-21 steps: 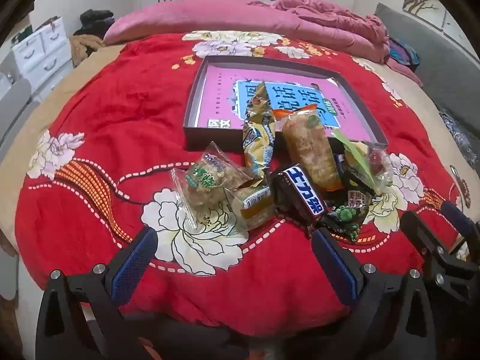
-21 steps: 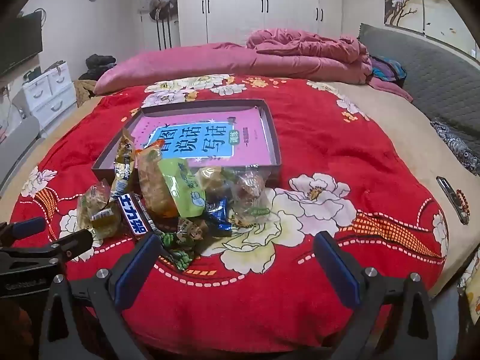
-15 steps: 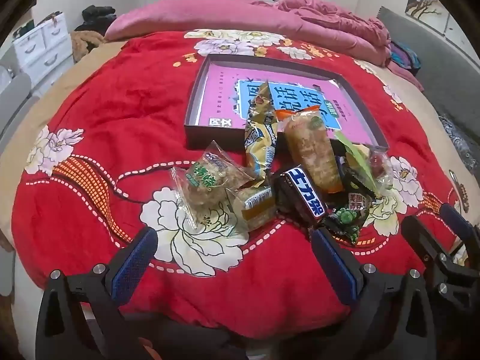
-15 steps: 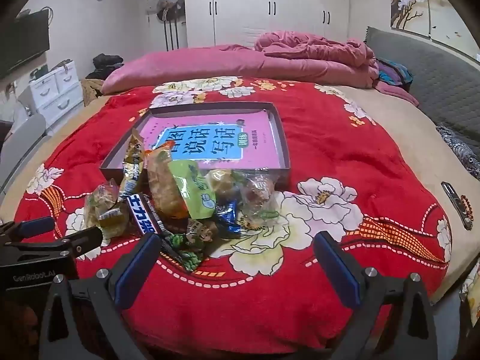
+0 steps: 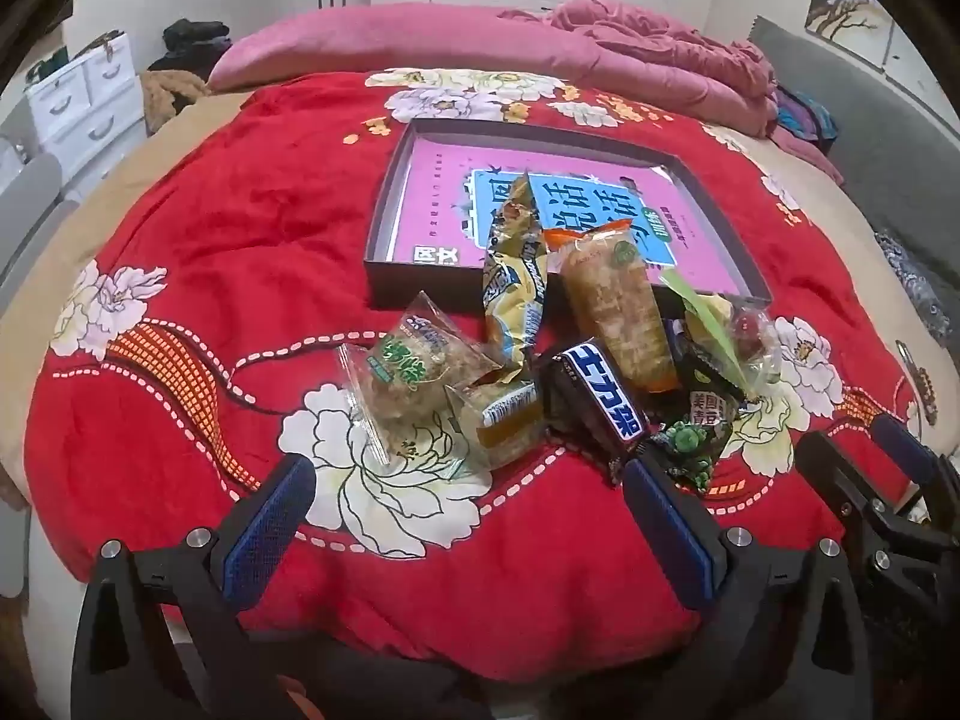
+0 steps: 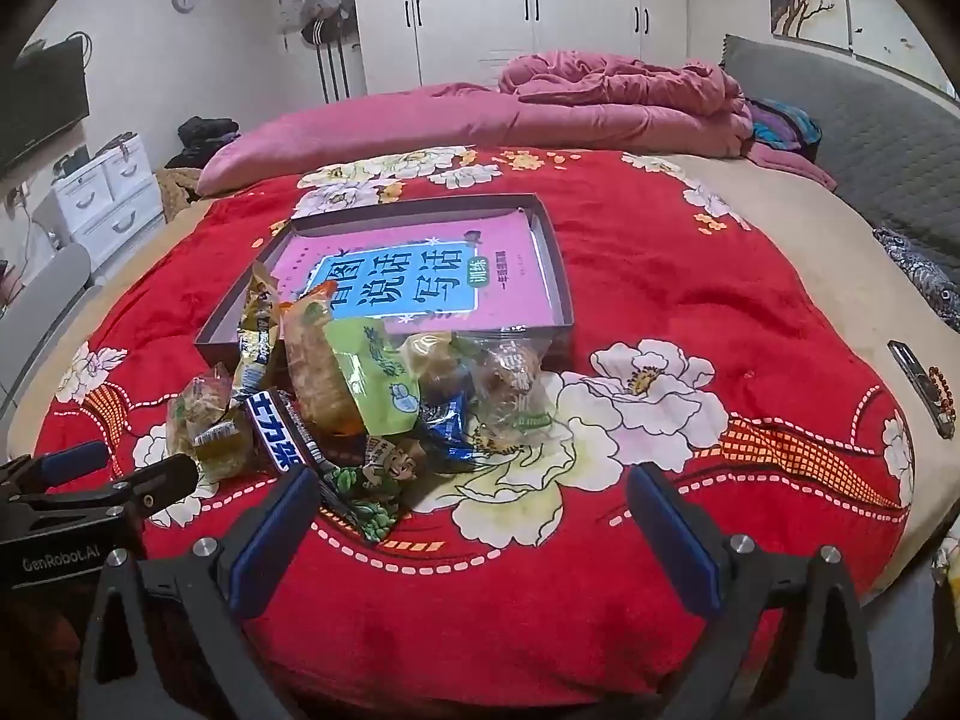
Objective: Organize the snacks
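Both tongs, left point(image 5: 462, 516) and right point(image 6: 474, 525), gape empty; take edge snacks point(image 5: 414, 375) first (box point(image 5: 384, 228) beyond).

Dim, perhaps soft, fisheye-bowed edges

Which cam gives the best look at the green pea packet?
Right wrist: the green pea packet lies whole between the chocolate bar and the blue wrapper. Left wrist shows it partly hidden behind a blue finger pad.
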The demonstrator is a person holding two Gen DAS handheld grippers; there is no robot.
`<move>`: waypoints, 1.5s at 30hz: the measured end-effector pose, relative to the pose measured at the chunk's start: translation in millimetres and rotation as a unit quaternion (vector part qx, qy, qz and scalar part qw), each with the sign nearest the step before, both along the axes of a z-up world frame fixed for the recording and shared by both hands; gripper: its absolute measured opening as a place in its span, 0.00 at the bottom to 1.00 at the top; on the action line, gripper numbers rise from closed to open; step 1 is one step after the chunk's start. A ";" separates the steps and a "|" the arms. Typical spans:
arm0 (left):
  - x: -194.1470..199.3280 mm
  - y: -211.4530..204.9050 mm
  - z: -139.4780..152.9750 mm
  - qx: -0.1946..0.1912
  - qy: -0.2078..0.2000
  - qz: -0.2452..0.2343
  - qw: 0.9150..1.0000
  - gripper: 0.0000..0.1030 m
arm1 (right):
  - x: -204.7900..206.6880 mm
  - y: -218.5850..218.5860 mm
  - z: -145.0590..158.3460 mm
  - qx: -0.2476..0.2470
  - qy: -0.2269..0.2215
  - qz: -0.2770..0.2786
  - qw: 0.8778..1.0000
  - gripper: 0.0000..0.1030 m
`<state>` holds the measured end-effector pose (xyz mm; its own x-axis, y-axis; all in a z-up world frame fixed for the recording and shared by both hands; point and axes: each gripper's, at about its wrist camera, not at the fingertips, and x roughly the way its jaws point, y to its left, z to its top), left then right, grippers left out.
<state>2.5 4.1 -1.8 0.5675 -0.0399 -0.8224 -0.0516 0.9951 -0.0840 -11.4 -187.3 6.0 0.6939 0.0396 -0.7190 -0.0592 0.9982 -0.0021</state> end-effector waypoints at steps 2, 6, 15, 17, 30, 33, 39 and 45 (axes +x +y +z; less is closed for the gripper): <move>-0.6 -1.2 0.4 0.001 -0.001 -0.002 1.000 0.99 | -0.3 -0.4 0.5 0.000 0.000 0.000 1.000 1.00; -1.4 -4.1 0.9 0.003 -0.003 -0.007 1.000 0.99 | 0.1 -0.4 0.5 0.000 0.000 -0.001 1.000 1.00; -1.8 -2.9 2.1 0.007 -0.006 -0.004 1.000 0.99 | -0.8 -0.2 2.8 -0.001 -0.007 0.000 1.000 1.00; -2.2 -3.3 2.2 0.008 -0.007 -0.005 1.000 0.99 | -1.7 0.3 3.9 -0.001 -0.009 0.001 1.000 1.00; -3.2 -5.9 3.7 0.013 -0.011 -0.009 1.000 0.99 | -4.9 2.1 10.1 -0.006 -0.022 0.003 1.000 1.00; -3.1 -6.5 3.8 0.013 -0.011 -0.010 1.000 0.99 | -5.1 2.4 10.0 -0.006 -0.022 0.003 1.000 1.00; -2.6 -7.5 3.8 0.015 -0.011 -0.013 1.000 0.99 | -4.8 1.4 9.8 -0.006 -0.020 0.001 1.000 1.00; -2.8 -7.7 3.8 0.016 -0.012 -0.013 1.000 0.99 | -4.7 0.5 9.8 -0.005 -0.020 0.000 1.000 1.00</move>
<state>-0.3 -3.7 2.0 0.5861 -0.0289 -0.8097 -0.0250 0.9982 -0.0537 -16.1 -186.7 15.8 0.7218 0.0327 -0.6913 -0.0593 0.9981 -0.0148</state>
